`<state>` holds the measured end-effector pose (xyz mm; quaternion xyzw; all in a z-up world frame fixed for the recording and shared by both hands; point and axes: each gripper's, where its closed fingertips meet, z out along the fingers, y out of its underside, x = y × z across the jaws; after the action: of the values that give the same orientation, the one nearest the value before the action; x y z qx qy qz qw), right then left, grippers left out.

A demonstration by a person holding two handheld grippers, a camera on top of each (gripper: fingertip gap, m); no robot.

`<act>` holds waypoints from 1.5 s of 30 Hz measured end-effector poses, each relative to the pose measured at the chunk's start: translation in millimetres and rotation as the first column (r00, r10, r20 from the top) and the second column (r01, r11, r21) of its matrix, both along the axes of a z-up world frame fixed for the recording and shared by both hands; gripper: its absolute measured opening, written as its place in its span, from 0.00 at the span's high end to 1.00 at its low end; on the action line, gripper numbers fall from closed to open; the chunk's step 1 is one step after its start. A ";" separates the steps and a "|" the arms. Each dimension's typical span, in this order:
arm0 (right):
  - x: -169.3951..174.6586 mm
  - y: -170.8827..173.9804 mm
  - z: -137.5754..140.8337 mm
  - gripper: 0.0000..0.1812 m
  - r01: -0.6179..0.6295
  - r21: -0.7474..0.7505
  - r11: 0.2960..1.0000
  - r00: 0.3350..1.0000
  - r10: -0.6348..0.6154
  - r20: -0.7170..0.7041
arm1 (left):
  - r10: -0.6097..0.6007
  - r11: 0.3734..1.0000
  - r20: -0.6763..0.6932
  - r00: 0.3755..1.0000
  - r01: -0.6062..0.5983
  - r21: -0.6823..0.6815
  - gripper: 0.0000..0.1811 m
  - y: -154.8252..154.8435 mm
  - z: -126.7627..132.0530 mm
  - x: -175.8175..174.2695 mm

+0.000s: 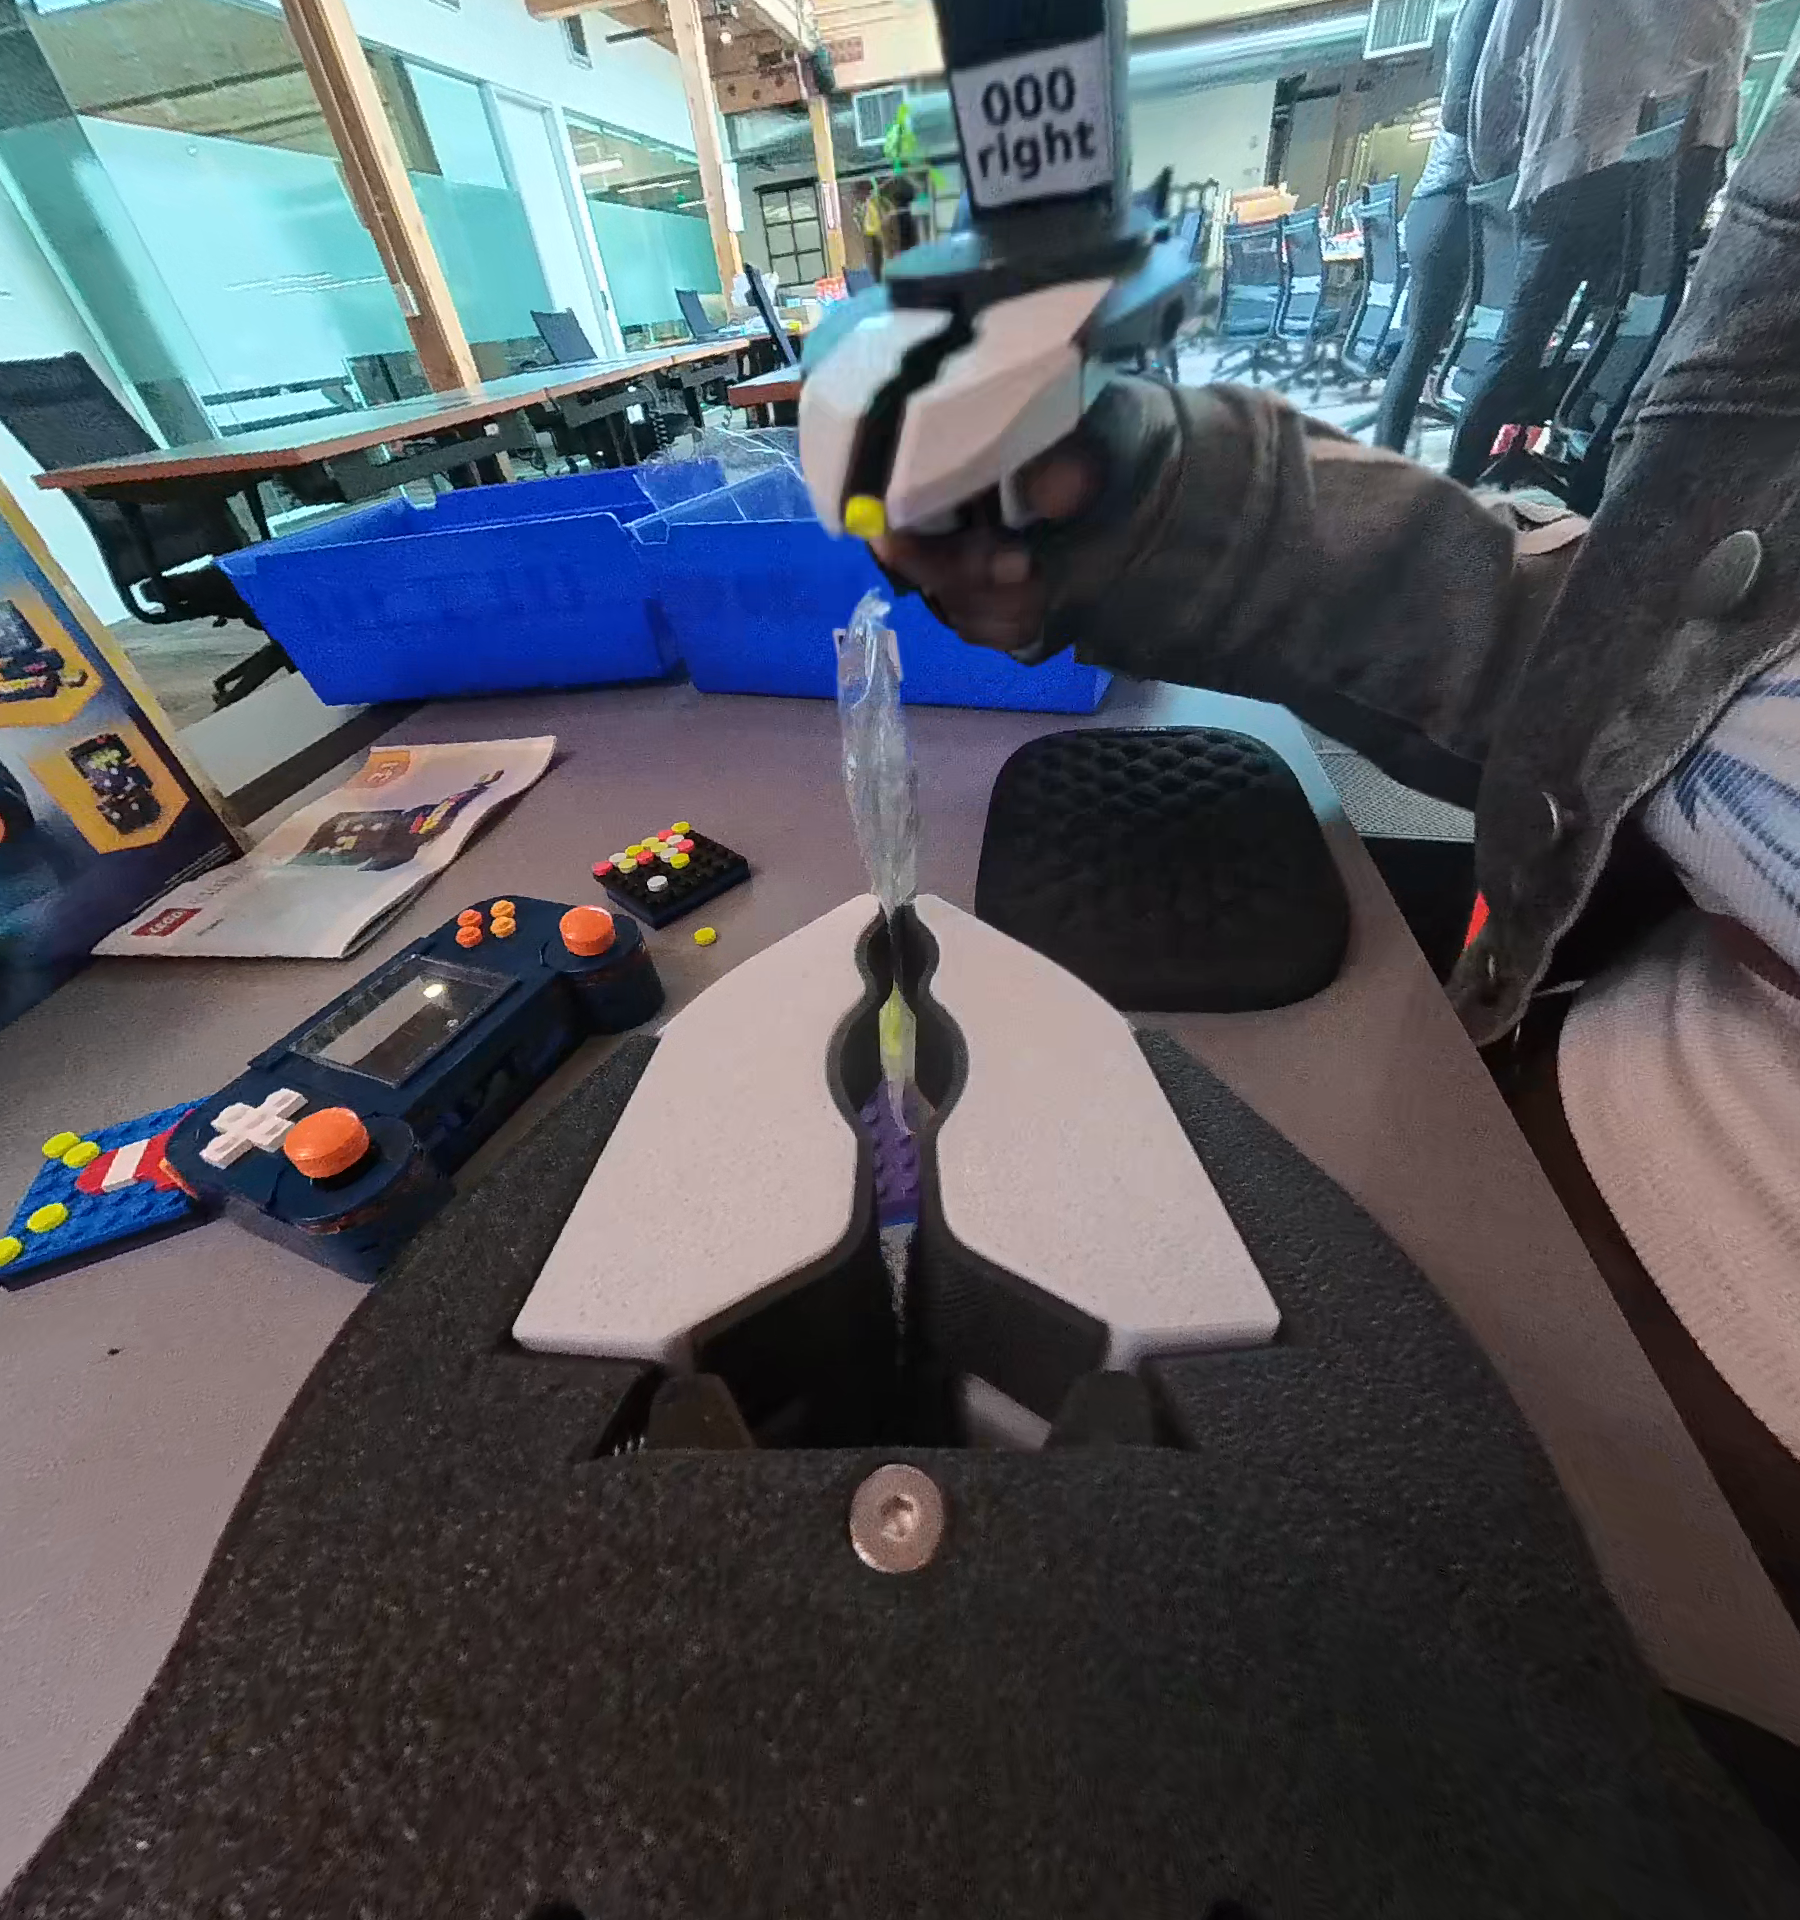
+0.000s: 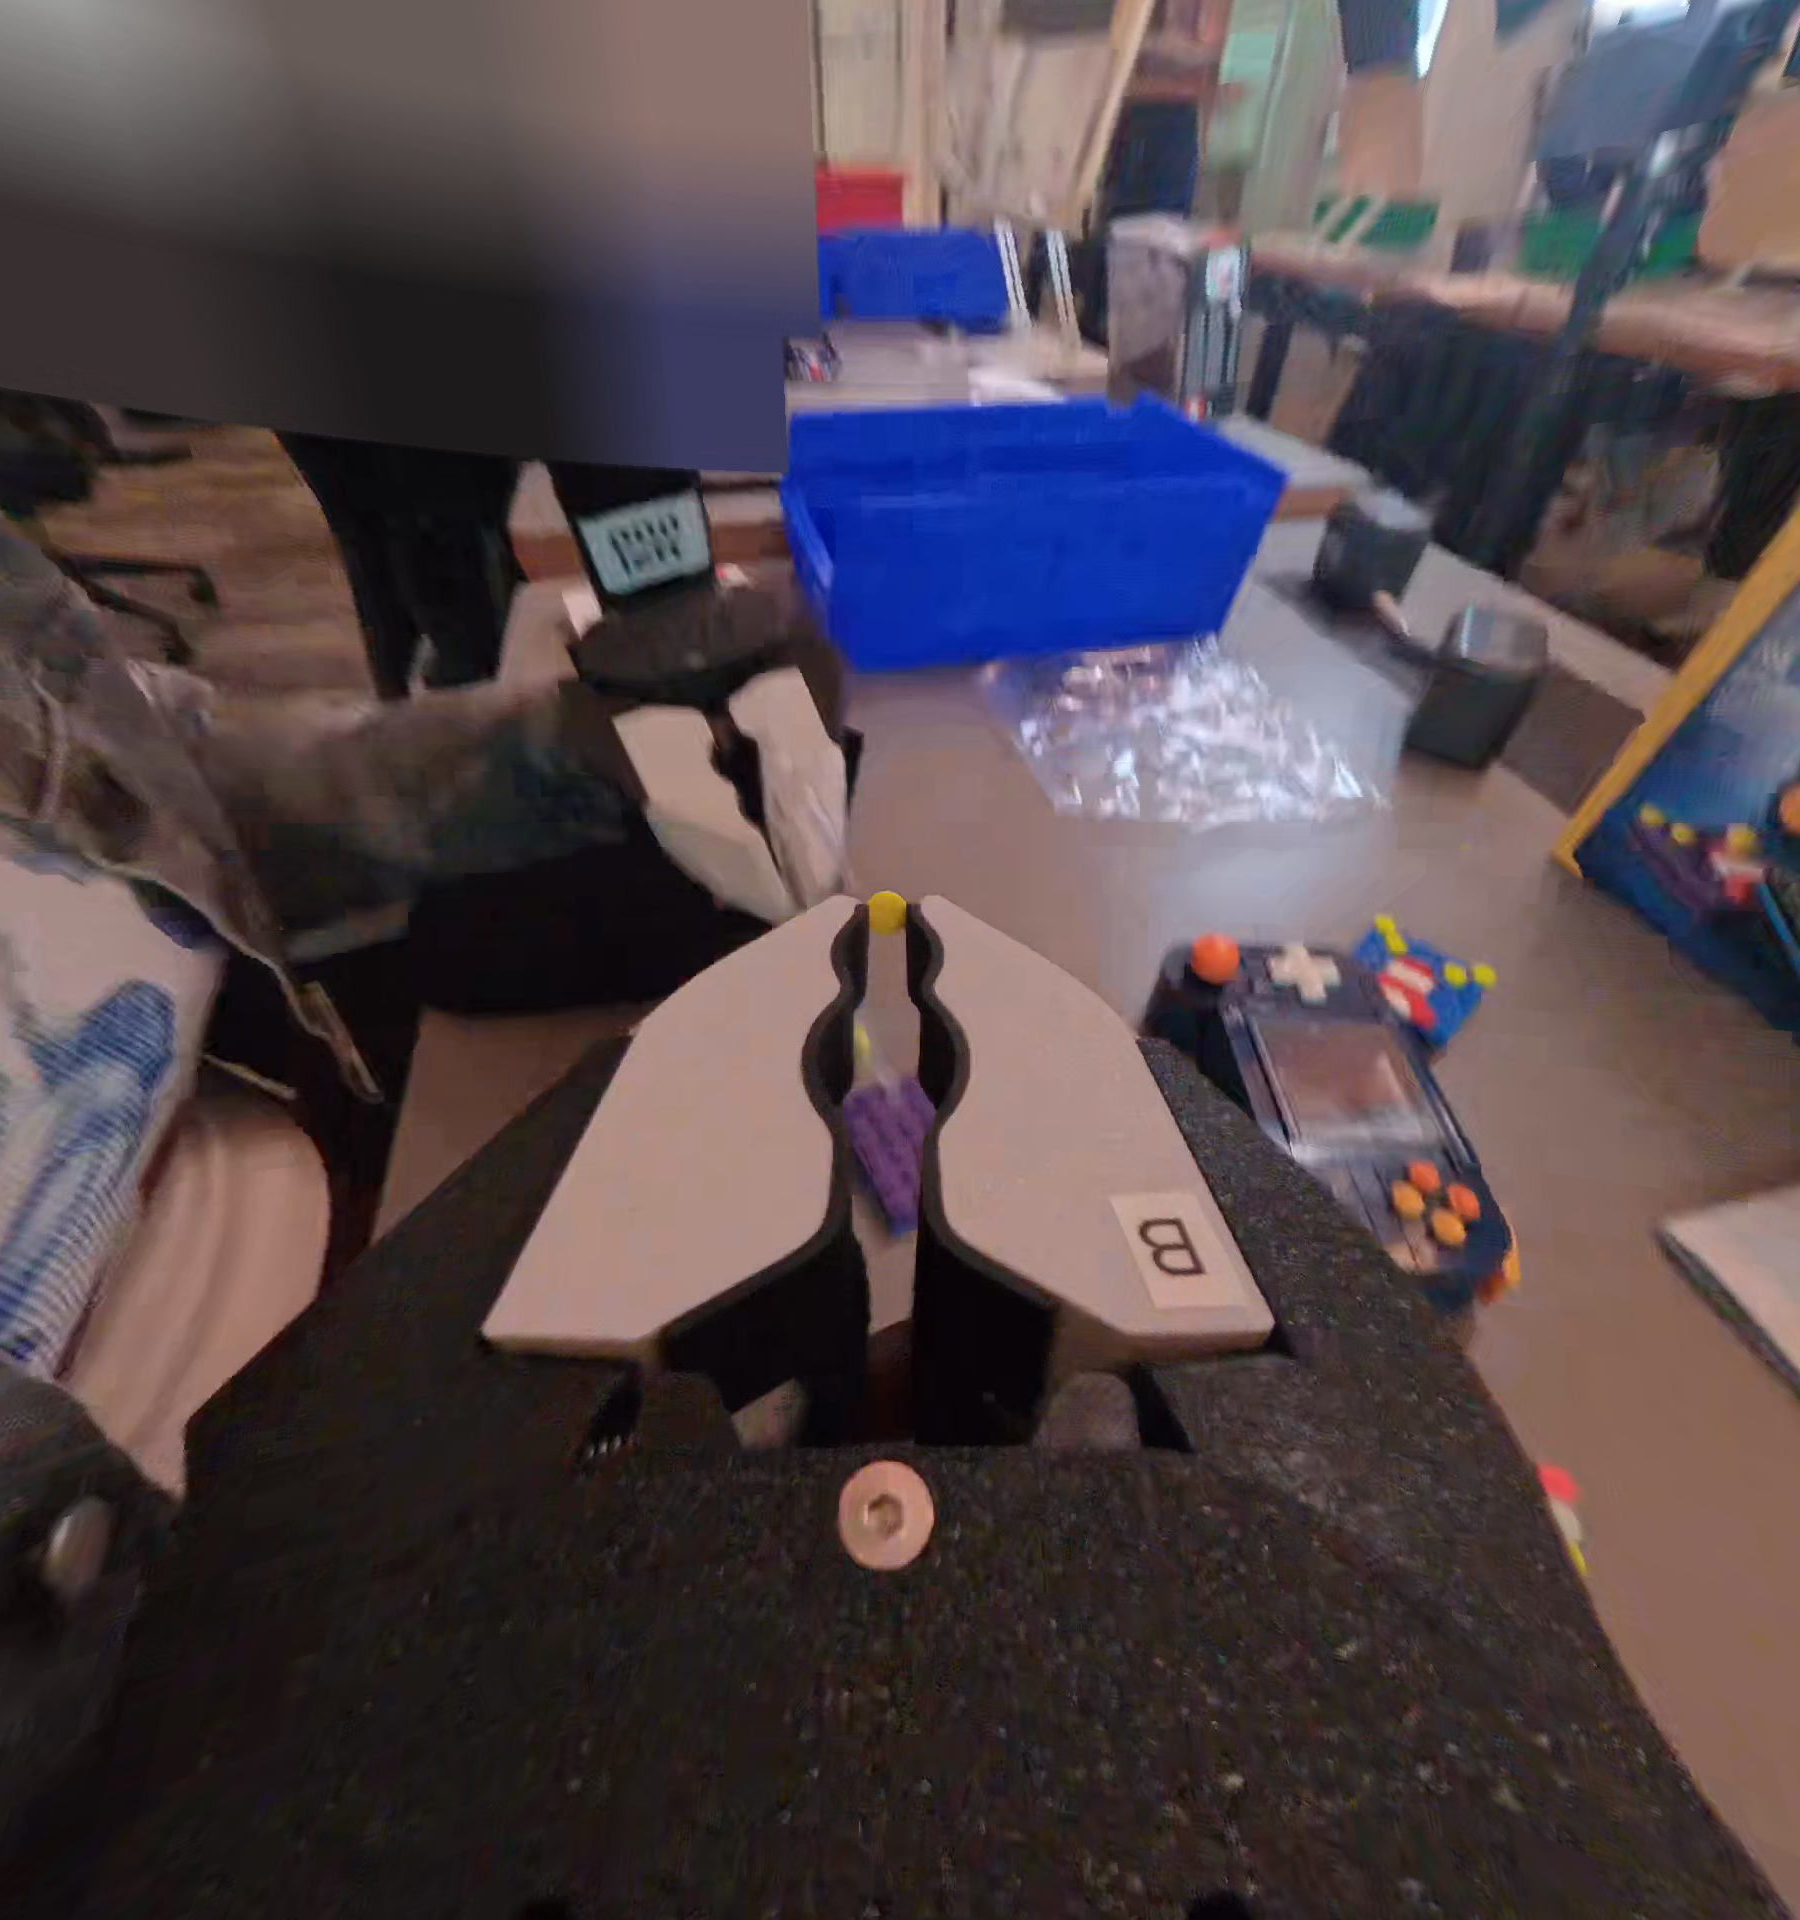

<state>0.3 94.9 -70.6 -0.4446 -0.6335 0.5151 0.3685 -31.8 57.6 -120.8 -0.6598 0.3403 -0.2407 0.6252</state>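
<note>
My left gripper [image 1: 901, 909] is shut on a small clear plastic bag [image 1: 878, 727]. The bag's top sticks out past the fingertips, and a purple plate [image 1: 898, 1153] and a yellow piece sit in it between the fingers. My right gripper [image 2: 885, 914] is shut on a small round yellow stud [image 2: 885, 910]. It hangs just above the bag's top in the left wrist view [image 1: 868, 516]. The purple plate [image 2: 891, 1148] shows through the gap under the right fingers. The left gripper [image 2: 771, 810] is blurred just behind the right tips.
A dark blue brick-built game console [image 1: 408, 1070] lies on the grey table [image 1: 148, 1455], with a blue plate [image 1: 75, 1205], a black studded plate [image 1: 670, 868] and a loose yellow stud [image 1: 706, 935] near it. A booklet [image 1: 356, 842], a box [image 1: 34, 779], blue bins [image 1: 460, 592] and crumpled bags [image 2: 1187, 738] stand behind. The left gripper's tips are roughly 8 cm from the right gripper's.
</note>
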 end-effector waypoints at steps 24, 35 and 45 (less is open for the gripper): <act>-28.9 -26.8 -24.8 0.96 -0.025 -0.042 0.999 0.978 0.033 0.207 | 0.026 0.995 -0.154 0.988 -0.011 0.094 1.00 -2.9 -8.8 9.5; -25.4 -34.2 -21.6 0.92 -0.077 -0.068 0.995 0.975 0.089 0.202 | 0.055 0.995 -0.133 0.990 -0.042 0.095 1.00 0.4 -6.6 5.6; -23.5 -40.4 -31.9 0.85 -0.129 0.065 0.990 0.963 0.110 0.246 | 0.062 0.994 -0.114 0.992 -0.051 0.094 1.00 1.1 -4.3 3.7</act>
<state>-23.2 54.5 -102.6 -0.4498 -0.7193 0.4527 0.2744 -28.2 58.7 -125.1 -0.6531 0.3679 -0.1683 0.6402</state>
